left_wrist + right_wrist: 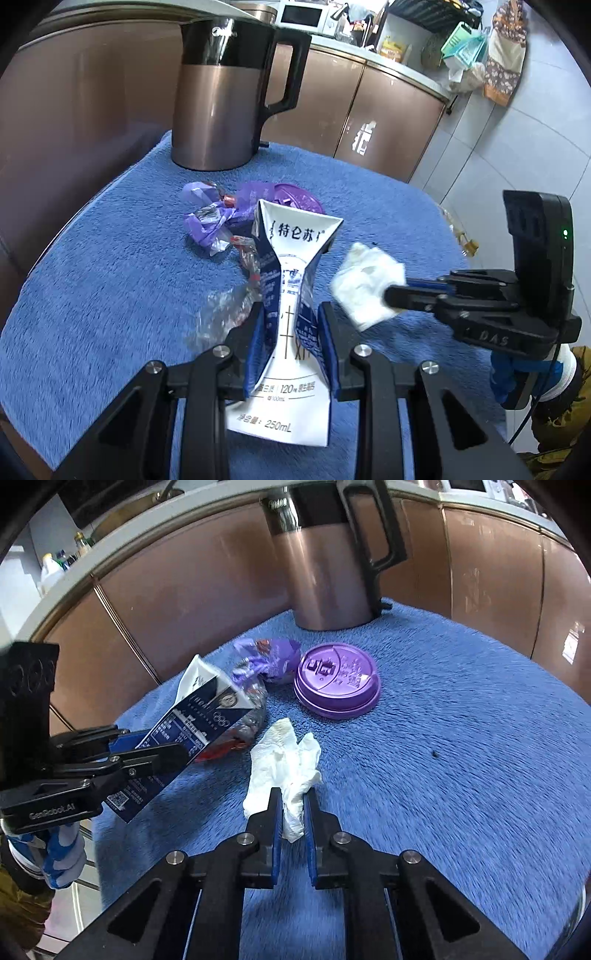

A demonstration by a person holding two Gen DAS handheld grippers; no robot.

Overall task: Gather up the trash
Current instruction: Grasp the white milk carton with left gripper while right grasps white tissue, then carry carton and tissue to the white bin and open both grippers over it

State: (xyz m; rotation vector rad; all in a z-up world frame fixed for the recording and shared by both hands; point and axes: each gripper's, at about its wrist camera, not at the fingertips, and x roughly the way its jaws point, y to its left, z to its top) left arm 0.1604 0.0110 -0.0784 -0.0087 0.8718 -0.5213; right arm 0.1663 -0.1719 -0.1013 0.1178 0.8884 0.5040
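My left gripper (pixel 290 314) is shut on a squashed white and blue milk carton (pixel 291 280), held above the blue towel (pixel 110 295); the carton also shows in the right wrist view (pixel 195 716). My right gripper (pixel 293 797) is shut on a crumpled white tissue (pixel 284 768), which shows in the left wrist view (pixel 365 280) too. A purple cup lid (pixel 336 679), a crumpled purple wrapper (pixel 266 657) and clear plastic film (pixel 221 314) lie on the towel.
A tall bronze and black kettle (pixel 221 92) stands at the towel's far edge. Brown cabinet doors (pixel 207 579) curve behind it. Tiled floor (pixel 517 147) lies to the right in the left wrist view.
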